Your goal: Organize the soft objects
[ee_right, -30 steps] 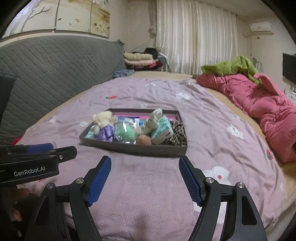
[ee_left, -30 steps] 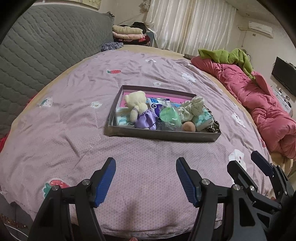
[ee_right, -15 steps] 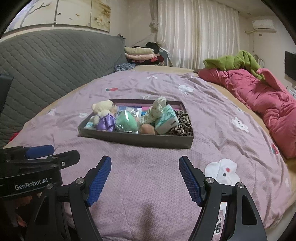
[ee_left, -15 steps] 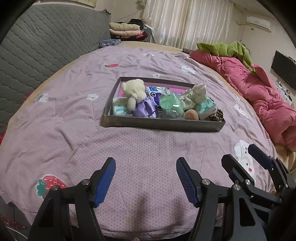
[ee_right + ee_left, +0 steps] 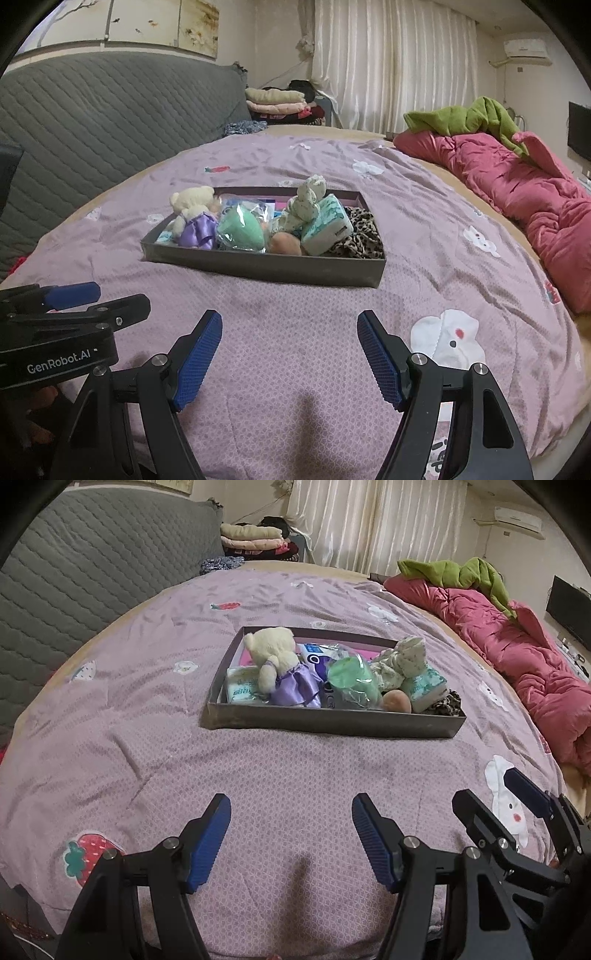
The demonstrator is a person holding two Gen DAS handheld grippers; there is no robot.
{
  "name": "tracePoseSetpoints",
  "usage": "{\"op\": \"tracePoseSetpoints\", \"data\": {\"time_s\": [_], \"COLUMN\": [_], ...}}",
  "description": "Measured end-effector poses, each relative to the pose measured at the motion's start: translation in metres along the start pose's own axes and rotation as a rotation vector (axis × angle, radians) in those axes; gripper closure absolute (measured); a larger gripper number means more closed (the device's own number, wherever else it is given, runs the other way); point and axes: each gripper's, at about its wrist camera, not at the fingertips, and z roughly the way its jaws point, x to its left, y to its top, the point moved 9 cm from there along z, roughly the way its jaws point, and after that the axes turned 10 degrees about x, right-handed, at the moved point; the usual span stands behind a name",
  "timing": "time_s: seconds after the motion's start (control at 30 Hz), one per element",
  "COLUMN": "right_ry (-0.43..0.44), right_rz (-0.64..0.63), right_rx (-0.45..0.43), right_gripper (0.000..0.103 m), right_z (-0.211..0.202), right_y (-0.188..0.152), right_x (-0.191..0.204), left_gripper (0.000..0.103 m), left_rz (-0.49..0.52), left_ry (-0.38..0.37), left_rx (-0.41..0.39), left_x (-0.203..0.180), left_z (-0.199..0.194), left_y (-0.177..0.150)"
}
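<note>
A shallow dark box (image 5: 332, 722) (image 5: 266, 266) sits mid-bed on the purple quilt. It holds a cream teddy bear in a purple dress (image 5: 280, 664) (image 5: 194, 218), a green wrapped ball (image 5: 352, 681) (image 5: 240, 227), tissue packs (image 5: 424, 688) (image 5: 327, 223), a pale floral plush (image 5: 400, 659) (image 5: 306, 201), a peach sponge (image 5: 397, 701) and leopard cloth (image 5: 360, 234). My left gripper (image 5: 291, 829) is open and empty, short of the box. My right gripper (image 5: 290, 349) is open and empty, also short of it.
A pink duvet (image 5: 535, 199) with a green blanket (image 5: 465, 118) lies along the bed's right side. A grey quilted headboard (image 5: 74, 576) stands left. Folded clothes (image 5: 280, 103) are stacked at the back by the curtains.
Both grippers have moved forward toward the box, which looms larger now. Both stay open and empty.
</note>
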Motion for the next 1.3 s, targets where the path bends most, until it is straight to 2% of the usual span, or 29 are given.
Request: {"op": "tracePoseSetpoints", "data": {"time_s": [1.3], "right_ry": [0.001], "right_rz": [-0.001], "right_rx": [0.014], "right_gripper": [0.026], "right_z": [0.006], "right_y": [-0.005], "right_x": [-0.002], "left_gripper": [0.035], "left_rz": [-0.004], "left_ry": [0.038], "left_rx": [0.05], "left_x": [0.005], "left_z": [0.015], "left_y": [-0.007]}}
